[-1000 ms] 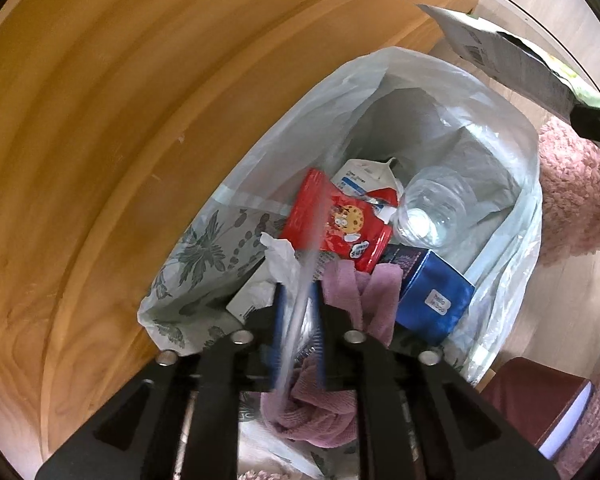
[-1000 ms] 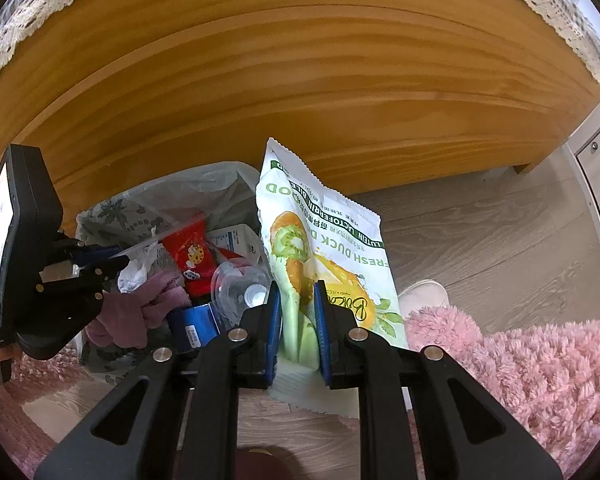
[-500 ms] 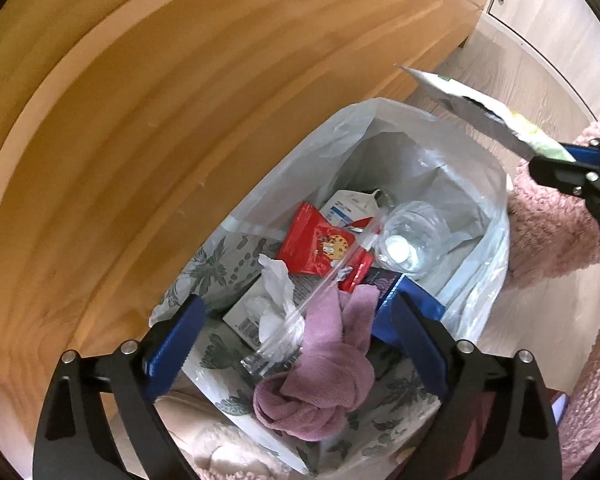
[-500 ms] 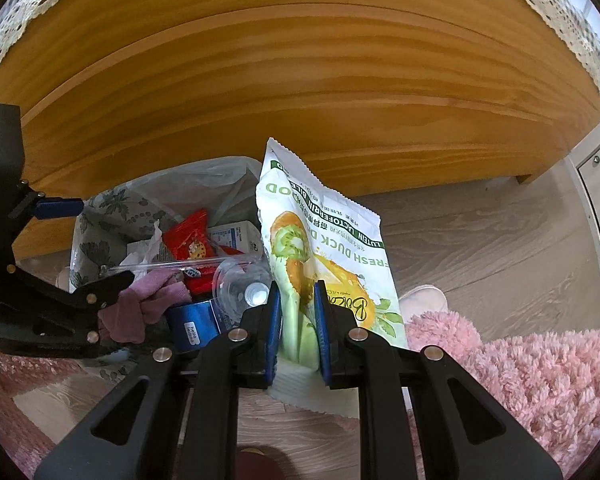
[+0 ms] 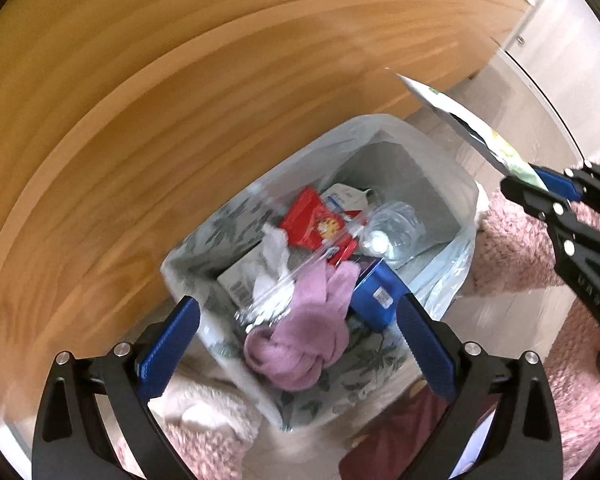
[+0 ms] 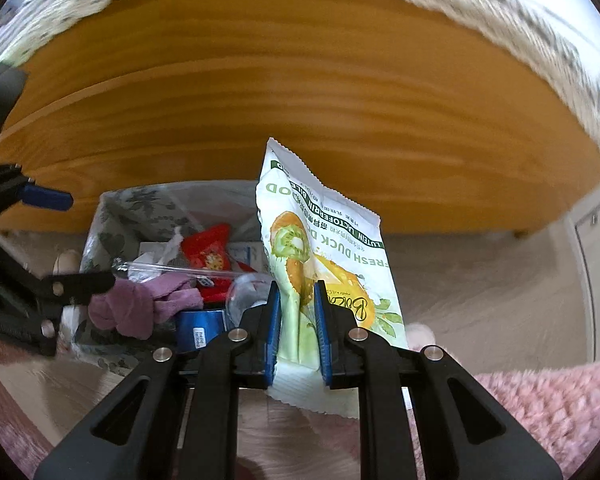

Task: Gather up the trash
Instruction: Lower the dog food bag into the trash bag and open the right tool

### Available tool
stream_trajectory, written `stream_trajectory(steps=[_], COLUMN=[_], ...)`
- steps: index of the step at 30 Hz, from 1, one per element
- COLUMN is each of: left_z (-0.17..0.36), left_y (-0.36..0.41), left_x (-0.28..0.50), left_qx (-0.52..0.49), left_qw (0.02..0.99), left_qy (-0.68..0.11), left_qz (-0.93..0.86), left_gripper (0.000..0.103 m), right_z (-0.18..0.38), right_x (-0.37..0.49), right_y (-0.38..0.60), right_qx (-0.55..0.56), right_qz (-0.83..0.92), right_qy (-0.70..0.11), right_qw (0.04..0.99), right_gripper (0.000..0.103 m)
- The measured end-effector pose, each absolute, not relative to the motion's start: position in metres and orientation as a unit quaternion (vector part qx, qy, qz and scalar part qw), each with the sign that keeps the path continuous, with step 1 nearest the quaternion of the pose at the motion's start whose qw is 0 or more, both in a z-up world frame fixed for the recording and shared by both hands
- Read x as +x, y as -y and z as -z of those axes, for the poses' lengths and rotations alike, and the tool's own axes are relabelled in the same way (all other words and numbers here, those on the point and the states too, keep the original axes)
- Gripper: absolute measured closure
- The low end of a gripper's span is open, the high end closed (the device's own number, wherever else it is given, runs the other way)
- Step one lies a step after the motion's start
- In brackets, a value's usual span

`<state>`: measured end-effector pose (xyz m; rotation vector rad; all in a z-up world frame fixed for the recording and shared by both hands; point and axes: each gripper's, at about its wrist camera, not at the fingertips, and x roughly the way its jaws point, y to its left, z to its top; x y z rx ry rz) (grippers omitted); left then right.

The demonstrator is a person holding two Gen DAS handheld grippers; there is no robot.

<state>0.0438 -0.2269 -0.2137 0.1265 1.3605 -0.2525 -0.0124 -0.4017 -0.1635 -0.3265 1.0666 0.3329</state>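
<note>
A bin lined with a pale plastic bag (image 5: 380,128) (image 6: 112,208) stands on the floor, holding a red packet (image 5: 312,220), a clear bottle (image 5: 392,232), a blue box (image 5: 376,292) and a pink cloth (image 5: 300,344). A clear plastic wrapper (image 5: 300,276) (image 6: 172,268) lies across this trash. My left gripper (image 5: 296,302) hovers above the bin, its jaws opening wide with nothing between the pads. My right gripper (image 6: 297,286) (image 5: 548,188) is shut on a green and white snack bag (image 6: 320,240) (image 5: 460,120), held upright to the right of the bin.
A tall wooden panel (image 5: 180,80) (image 6: 300,100) runs right behind the bin. A fluffy pink rug (image 5: 512,248) (image 6: 540,400) lies to the bin's right. A dark red object (image 5: 420,420) sits by the bin's near side. White cabinet doors (image 5: 560,40) stand further right.
The left jaws went from shut on the clear wrapper to wide apart, and the wrapper dropped onto the trash. The left gripper rose away from the bin. The right gripper keeps its grip on the snack bag.
</note>
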Motion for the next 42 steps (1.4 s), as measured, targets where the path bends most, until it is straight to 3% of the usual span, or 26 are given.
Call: stream_trajectory(steps=[8,20,32,36,42], left_z=[0.207,0.212,0.225,0.229,0.233], left_y=[0.185,0.171,0.168,0.166,0.164], left_x=[0.034,0.032,0.037,0.038,0.041], left_qx=[0.006,-0.002,-0.005,-0.005,-0.010], left_qw=[0.769,0.769,0.756,0.752,0.748], left_qy=[-0.635,-0.639,-0.654,-0.659,-0.663], left_qz=[0.069,0.038,0.033,0.033,0.032], left_gripper=[0.008,0.008,0.008,0.008,0.008], right_z=[0.166,0.225,0.294,0.309,0.336], right_x=[-0.040,-0.087,-0.034,-0.013,-0.005], right_y=[0.361,0.328,0.328,0.323,0.306], right_qx=[-0.282,-0.574,-0.646,-0.650,-0.652], right_qz=[-0.261,-0.435,-0.425,-0.396,-0.385], right_qy=[-0.460,-0.287,-0.281,-0.294,-0.317], right_qw=[0.800,0.631,0.568,0.578,0.571], right_gripper=[0.087,0.087,0.087,0.095,0.098])
